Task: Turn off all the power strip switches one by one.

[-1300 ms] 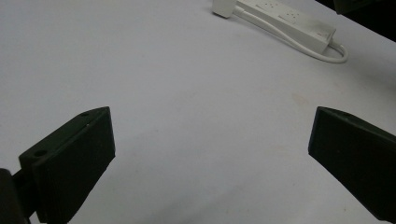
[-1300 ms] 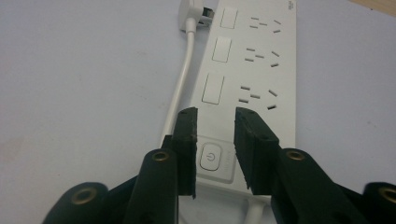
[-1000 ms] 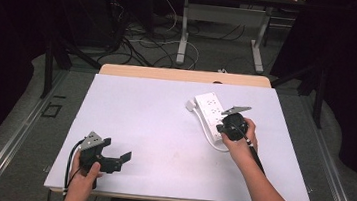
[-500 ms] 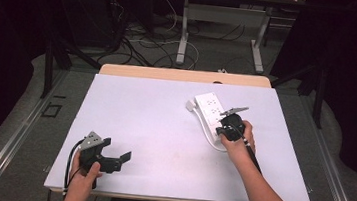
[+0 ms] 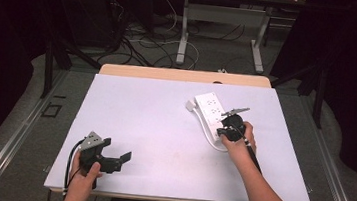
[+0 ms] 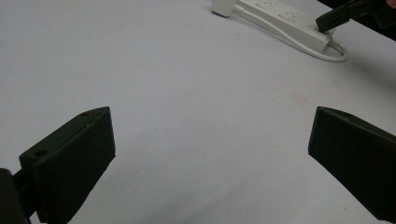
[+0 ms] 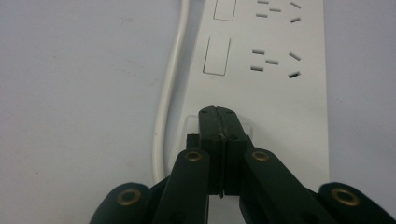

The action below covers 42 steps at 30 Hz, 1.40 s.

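The right gripper (image 7: 218,116) is seen with jaws pressed together, tips set on the near end of the power strip (image 7: 261,70), which lies at the surface's (image 5: 153,128) far right. The left gripper (image 5: 110,159) is held with jaws spread wide over bare surface. What lies under the shut tips is hidden.

A big white table (image 5: 163,129) held a white power strip (image 5: 210,111), with its cord (image 5: 208,136) curled just beside it.

White smooth plastic power strip (image 7: 266,70), slight sheen; its white cord (image 7: 168,88) looks rubbery and smooth. Black matt plastic right gripper (image 7: 219,119), brass-looking metal rivets. Black matt left gripper (image 6: 210,154). White matt table surface (image 5: 154,123), light wood edge.
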Tool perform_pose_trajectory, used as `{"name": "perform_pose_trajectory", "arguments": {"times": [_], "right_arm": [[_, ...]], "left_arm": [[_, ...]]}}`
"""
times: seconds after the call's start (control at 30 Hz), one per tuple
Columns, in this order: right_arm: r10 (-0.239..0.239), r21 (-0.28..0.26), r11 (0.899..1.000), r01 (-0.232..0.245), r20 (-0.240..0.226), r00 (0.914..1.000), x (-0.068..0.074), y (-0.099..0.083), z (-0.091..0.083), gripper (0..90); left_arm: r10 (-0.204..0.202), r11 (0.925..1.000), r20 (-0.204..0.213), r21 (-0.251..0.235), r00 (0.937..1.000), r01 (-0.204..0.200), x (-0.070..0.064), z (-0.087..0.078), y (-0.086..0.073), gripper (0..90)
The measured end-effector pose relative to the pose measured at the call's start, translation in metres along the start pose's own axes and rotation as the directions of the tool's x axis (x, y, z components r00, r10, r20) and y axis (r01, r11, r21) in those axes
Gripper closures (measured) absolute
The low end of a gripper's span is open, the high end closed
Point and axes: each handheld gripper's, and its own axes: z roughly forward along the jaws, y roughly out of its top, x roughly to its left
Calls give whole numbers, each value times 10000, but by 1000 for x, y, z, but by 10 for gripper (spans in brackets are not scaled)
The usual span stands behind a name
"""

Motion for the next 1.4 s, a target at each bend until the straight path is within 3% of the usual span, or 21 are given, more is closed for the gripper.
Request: {"name": "perform_pose_trajectory", "arguments": {"times": [0.23, 0.43, 0.63, 0.87, 1.03, 1.4], "right_arm": [[411, 28, 9992, -411, -255, 9988, -3, -1, 0, 900], [158, -17, 9999, -158, 13, 9999, 0, -3, 0, 900], [315, -246, 9992, -316, -63, 9995, -1, -3, -3, 900], [63, 38, 10000, -63, 35, 10000, -1, 0, -3, 900], [293, 48, 9996, -293, -30, 9996, -2, 1, -2, 900], [313, 62, 9995, -313, -1, 9995, -6, 7, -6, 900]], "left_arm": [[6, 10000, 13, 22, 10000, -6, 0, 0, 0, 8], [22, 10000, 48, 74, 10000, -22, 0, -1, 0, 8], [5, 10000, 10, 3, 10000, -5, -1, 0, 0, 8], [-13, 10000, -5, 16, 10000, 13, 0, 0, 0, 8], [3, 10000, 24, 61, 10000, -4, 0, 0, 0, 8], [-8, 10000, -24, -20, 10000, 8, 0, 0, 0, 8]]}}
